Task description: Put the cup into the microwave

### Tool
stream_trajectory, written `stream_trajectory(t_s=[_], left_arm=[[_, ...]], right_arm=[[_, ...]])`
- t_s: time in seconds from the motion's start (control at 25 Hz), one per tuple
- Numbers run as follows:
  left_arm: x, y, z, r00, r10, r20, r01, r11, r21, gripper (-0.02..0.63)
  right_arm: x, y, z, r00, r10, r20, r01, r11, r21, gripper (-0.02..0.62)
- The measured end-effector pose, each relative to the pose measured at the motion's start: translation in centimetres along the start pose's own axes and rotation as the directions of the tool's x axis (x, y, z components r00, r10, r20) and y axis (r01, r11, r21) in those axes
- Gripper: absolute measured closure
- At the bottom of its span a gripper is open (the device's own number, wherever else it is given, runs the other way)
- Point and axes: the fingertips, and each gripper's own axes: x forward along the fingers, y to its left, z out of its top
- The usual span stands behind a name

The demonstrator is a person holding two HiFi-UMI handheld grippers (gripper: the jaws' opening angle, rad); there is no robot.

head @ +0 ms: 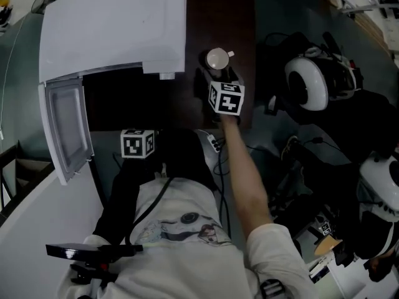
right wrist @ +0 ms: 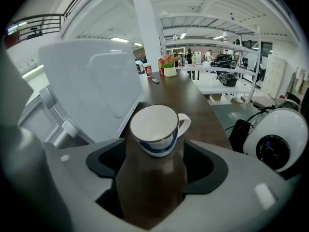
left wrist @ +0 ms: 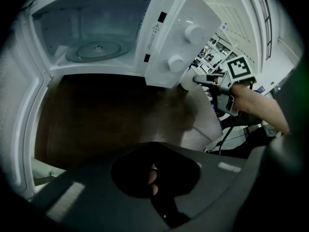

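A white cup [head: 217,59] with a blue band and its handle to the right stands upright on the dark brown table [head: 221,17], just right of the white microwave [head: 112,30]. The microwave's door [head: 65,129] hangs open at the left, and its glass turntable [left wrist: 96,50] is bare. My right gripper [head: 219,75] reaches to the cup. In the right gripper view the cup [right wrist: 154,129] sits between the gripper's [right wrist: 155,161] wide-open jaws, and the pads do not touch it. My left gripper [left wrist: 153,178] hovers low in front of the microwave's opening, shut with nothing in it.
The microwave's control panel with two knobs [left wrist: 186,47] juts out between the cavity and the cup. Right of the table lie a round white device [head: 308,83], dark bags and cables. A pale counter [head: 37,217] runs along the lower left.
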Motion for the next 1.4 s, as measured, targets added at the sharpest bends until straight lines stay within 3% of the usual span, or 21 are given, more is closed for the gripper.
stream_trajectory(t_s=[0.28,0.64,0.96,1.4], left_arm=[[-0.5,0.7,-0.9,1.000,0.018,-0.007,-0.019,0.999,-0.029,0.606],[-1.3,1.9,-2.2,0.999,0.037,-0.012,-0.038,0.998,-0.054,0.606],[-1.8,2.4,-2.3,0.999,0.030,0.024,-0.028,0.998,-0.060,0.606],[-3.1,3.1,-1.7,0.996,0.001,0.090,0.005,0.998,-0.070,0.606]], right_arm=[[3.1,0.0,1.6,1.000,0.022,-0.004,-0.022,1.000,-0.013,0.152],[4.0,0.0,2.7,0.998,-0.012,0.062,0.018,0.994,-0.109,0.176],[0.7,2.0,0.6,0.997,0.017,0.069,-0.005,0.985,-0.174,0.178],[-6.0,9.7,-2.6,0.993,0.106,0.041,-0.095,0.972,-0.214,0.178]])
